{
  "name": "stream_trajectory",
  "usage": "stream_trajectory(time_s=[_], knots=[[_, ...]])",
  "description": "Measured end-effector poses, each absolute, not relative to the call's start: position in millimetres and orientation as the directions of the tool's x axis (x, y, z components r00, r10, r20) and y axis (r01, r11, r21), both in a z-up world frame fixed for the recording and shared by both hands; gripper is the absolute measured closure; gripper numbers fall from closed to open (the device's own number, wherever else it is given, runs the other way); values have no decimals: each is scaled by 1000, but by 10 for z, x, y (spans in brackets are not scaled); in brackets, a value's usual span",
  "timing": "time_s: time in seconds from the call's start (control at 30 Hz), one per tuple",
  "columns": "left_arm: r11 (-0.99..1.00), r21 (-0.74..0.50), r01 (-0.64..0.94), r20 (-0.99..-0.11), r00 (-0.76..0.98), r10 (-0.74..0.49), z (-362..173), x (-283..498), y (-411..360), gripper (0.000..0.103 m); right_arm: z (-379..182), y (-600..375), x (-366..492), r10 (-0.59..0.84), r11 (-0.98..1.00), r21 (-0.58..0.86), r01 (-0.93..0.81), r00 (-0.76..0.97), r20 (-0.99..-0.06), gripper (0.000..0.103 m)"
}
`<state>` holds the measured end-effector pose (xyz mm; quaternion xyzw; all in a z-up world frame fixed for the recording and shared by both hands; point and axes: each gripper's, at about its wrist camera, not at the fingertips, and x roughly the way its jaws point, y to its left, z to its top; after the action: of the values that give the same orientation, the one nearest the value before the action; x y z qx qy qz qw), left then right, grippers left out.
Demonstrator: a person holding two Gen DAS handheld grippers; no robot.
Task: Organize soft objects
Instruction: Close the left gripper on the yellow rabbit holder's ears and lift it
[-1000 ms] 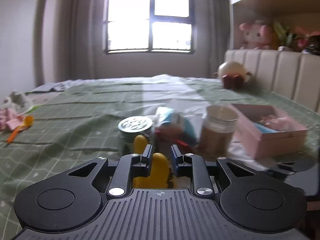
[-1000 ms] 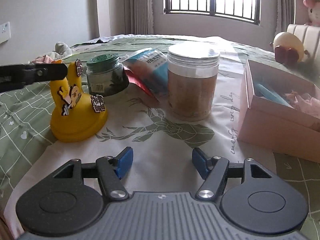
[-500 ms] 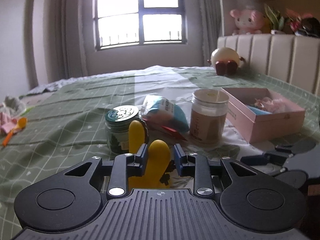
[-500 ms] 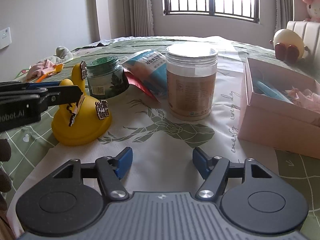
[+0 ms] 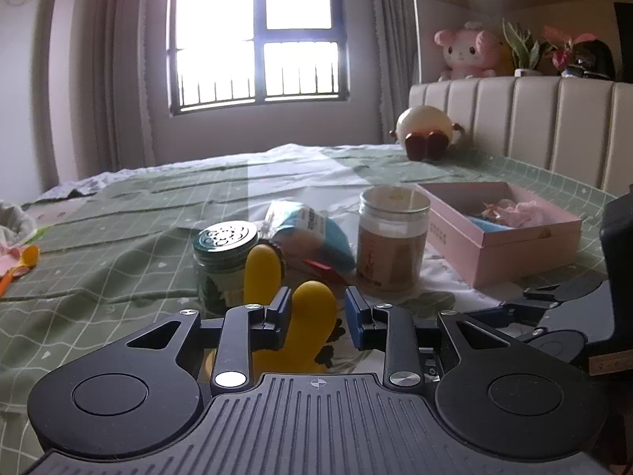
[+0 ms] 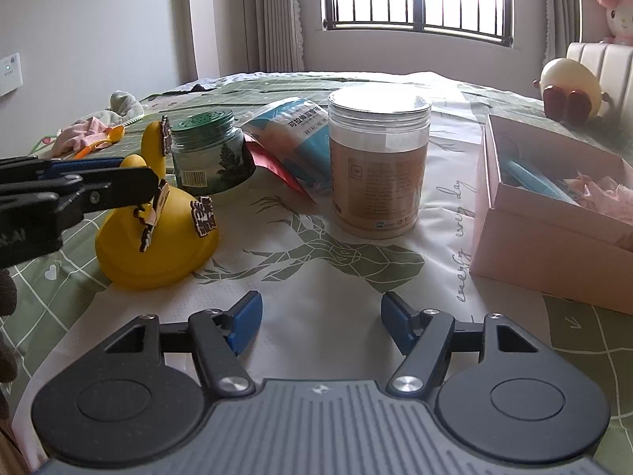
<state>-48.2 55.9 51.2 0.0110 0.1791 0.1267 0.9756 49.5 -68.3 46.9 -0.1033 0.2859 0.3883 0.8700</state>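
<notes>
Left gripper straddles 1 ear of yellow rubber toy on bedspread, jaws apart, gap beside right pad. Toy probably light, squashy; pinch ear low. Right gripper wide, empty.

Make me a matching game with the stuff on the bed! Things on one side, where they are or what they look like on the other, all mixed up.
Things:
1. yellow duck toy
2. green-lidded jar
3. pink box
4. right gripper

Descriptions:
A. open, nothing between its fingers
B. lidless, with pink and blue things inside
C. one ear between the left gripper's fingers
D. just behind the duck

Pairs: 1-C, 2-D, 3-B, 4-A
</notes>
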Motion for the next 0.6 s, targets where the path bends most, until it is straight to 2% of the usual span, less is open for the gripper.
stream_trajectory(time_s=[0.17,0.3,0.37,0.53,0.6], knots=[[960,123,-253,-361,889,281,472,-431,488,70,469,-682,496,617,677,43,-735,535,-577,36],[933,220,-286,-364,863,350,395,-381,435,69,465,-683,498,618,677,45,-734,535,-577,36],[926,217,-308,-373,851,370,368,-381,509,69,465,-684,499,618,677,45,-735,534,-577,36],[922,215,-322,-376,844,382,355,-437,655,56,467,-683,500,620,677,48,-734,533,-576,35],[917,205,-341,-372,839,396,374,-447,728,54,466,-682,500,620,677,49,-734,533,-576,35]])
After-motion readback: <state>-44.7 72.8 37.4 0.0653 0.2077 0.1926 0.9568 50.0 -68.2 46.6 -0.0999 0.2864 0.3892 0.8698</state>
